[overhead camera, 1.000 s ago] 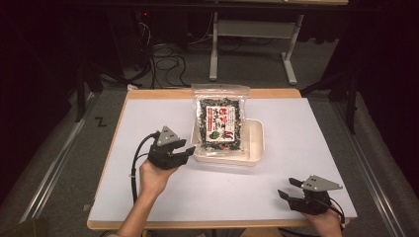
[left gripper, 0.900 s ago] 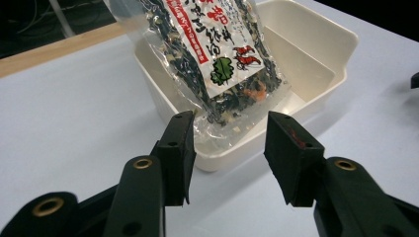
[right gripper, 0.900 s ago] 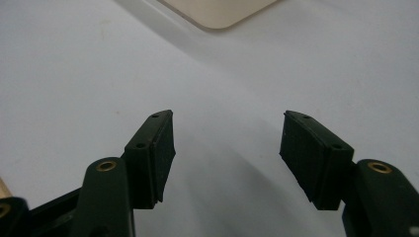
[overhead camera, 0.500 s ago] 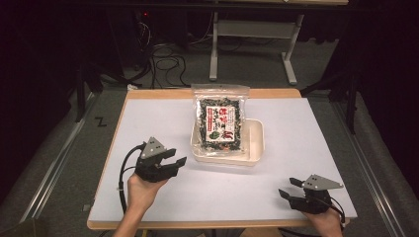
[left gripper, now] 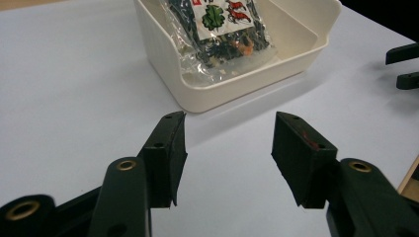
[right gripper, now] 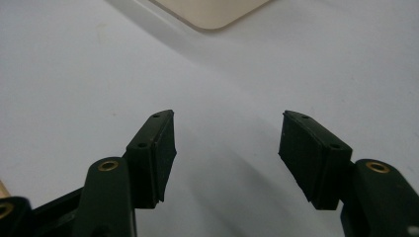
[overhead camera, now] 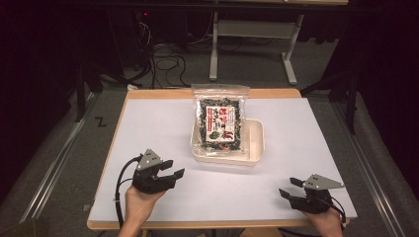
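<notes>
So there's a clear packet [overhead camera: 219, 121] of dark dried stuff with a red and white label, lying slanted in a shallow cream tray [overhead camera: 256, 143], top end sticking out over the tray's far rim. In the left gripper view the packet's bottom end [left gripper: 217, 34] sits down inside the tray [left gripper: 163, 49]. The tray is around the middle of the white worktop [overhead camera: 148, 123]. The left claw [overhead camera: 173, 169] is near the front edge, off to the tray's front left, jaws spread apart and nothing in them, pointed toward the tray. The right claw [overhead camera: 289, 188] is at the front right corner, well apart from the tray, jaws also wide and gripping nothing. Cables and a table frame sit on the floor behind.
</notes>
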`<state>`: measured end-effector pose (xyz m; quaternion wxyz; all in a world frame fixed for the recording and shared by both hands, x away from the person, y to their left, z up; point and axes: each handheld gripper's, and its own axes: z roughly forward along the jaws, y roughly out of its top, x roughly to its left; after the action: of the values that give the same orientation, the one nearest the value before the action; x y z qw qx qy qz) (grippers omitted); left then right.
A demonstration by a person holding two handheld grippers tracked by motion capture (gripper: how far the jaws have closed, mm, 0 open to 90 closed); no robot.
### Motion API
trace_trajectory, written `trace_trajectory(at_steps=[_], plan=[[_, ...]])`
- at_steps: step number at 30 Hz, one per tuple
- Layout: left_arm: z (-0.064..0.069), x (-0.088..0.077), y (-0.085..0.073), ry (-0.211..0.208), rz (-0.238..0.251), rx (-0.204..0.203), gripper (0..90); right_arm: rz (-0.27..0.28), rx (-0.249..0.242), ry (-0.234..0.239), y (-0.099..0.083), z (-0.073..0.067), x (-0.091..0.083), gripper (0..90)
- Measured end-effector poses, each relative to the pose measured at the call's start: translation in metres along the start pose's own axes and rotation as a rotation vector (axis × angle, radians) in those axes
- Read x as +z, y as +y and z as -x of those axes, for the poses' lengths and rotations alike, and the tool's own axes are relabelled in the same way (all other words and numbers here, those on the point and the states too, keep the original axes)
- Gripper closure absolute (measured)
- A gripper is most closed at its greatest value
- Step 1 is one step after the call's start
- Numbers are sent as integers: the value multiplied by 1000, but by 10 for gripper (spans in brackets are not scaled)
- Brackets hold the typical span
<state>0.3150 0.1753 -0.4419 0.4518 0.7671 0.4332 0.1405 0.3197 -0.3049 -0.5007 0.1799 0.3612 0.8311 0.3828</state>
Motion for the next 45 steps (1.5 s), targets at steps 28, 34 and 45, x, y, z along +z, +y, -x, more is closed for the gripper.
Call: trace_trajectory(at_steps=[28, 34, 45], plan=[[-4, 27, -38, 105, -11, -22, 419, 8, 0, -3, 2, 0, -3, 398], [0, 31, -42, 132, -30, 33, 418, 11, 2, -5, 2, 0, -4, 398], [-11, 32, -50, 170, -32, 29, 424, 79, 78, -73, 0, 10, -13, 385]])
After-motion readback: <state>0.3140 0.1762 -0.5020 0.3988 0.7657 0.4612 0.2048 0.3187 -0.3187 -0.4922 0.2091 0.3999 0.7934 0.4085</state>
